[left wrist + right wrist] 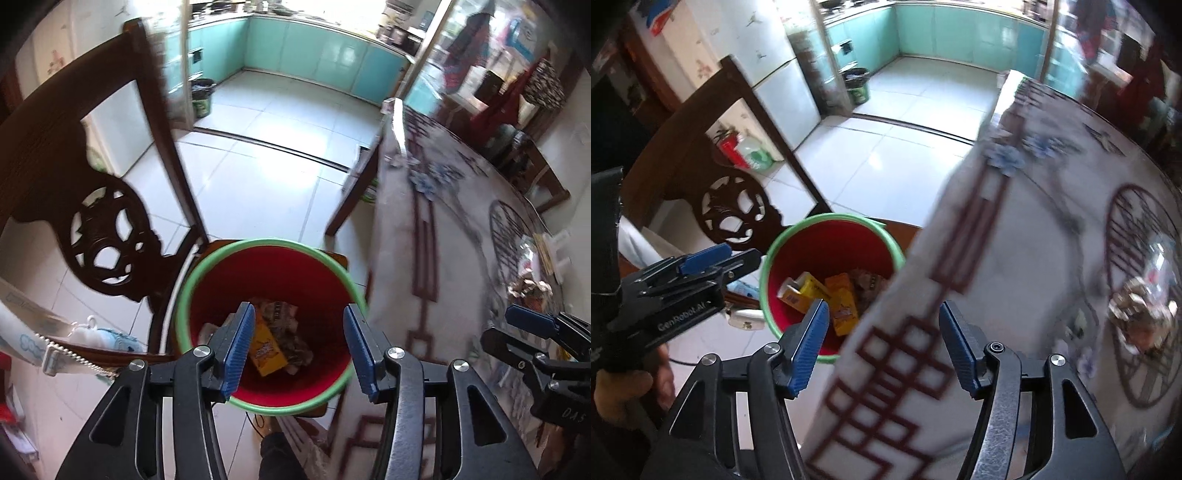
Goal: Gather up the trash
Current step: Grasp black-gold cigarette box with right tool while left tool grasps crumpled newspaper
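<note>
Table [1052, 236] with patterned cloth stands just beside a carved chair [55, 177]; the red bin [269, 273] sits on the chair seat. Bin holds yellow boxes [812, 291] and crumpled wrappers [284, 332]. Left gripper [299, 347] hangs over the bin, jaws apart and empty; right gripper [882, 347] over the table edge, jaws apart and empty.

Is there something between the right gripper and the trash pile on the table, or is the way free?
Nothing visible stands between them. The right gripper hangs open over the tablecloth, and only bare cloth lies between it and the trash pile to its right. The bucket sits off to its left, beside the table.
</note>
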`<state>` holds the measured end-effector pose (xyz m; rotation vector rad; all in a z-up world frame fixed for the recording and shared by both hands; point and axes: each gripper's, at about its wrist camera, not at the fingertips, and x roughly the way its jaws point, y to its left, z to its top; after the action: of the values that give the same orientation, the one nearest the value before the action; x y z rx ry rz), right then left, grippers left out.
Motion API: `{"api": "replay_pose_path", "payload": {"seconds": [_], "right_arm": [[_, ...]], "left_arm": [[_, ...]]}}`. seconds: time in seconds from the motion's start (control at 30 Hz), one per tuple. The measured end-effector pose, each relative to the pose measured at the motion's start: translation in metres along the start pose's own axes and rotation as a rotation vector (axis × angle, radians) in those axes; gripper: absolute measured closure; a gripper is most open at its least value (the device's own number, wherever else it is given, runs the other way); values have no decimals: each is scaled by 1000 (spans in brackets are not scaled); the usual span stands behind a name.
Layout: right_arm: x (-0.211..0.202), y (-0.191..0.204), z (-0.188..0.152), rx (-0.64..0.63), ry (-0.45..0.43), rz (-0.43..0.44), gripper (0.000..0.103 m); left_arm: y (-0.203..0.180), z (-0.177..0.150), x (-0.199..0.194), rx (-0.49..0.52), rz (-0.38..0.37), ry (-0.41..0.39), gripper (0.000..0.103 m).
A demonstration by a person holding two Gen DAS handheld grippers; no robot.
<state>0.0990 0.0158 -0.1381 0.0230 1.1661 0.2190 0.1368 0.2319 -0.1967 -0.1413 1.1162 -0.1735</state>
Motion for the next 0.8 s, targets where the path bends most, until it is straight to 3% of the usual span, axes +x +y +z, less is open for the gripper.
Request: {"api": "replay_pose_path", "payload": {"seconds": [0.1, 0.33, 0.53, 0.67, 0.8], "right_arm": [[-13, -28, -13, 62, -9, -36, 42], [-65, -129, -55, 267, -63, -174, 38], [-99, -234, -82, 389, -94, -273, 38], [-97, -299, -87, 443, -98, -336, 27], [-72, -359, -87, 521, -76, -351, 27]], "left_arm": [[-27, 2, 1, 38, -22, 1, 46], [-109, -5, 4, 132, -80, 6, 46], [-180, -21, 3, 140, -111, 21, 45], [-232, -32, 0, 172, -116, 16, 45], [-276, -36, -1, 203, -128, 14, 44]]}}
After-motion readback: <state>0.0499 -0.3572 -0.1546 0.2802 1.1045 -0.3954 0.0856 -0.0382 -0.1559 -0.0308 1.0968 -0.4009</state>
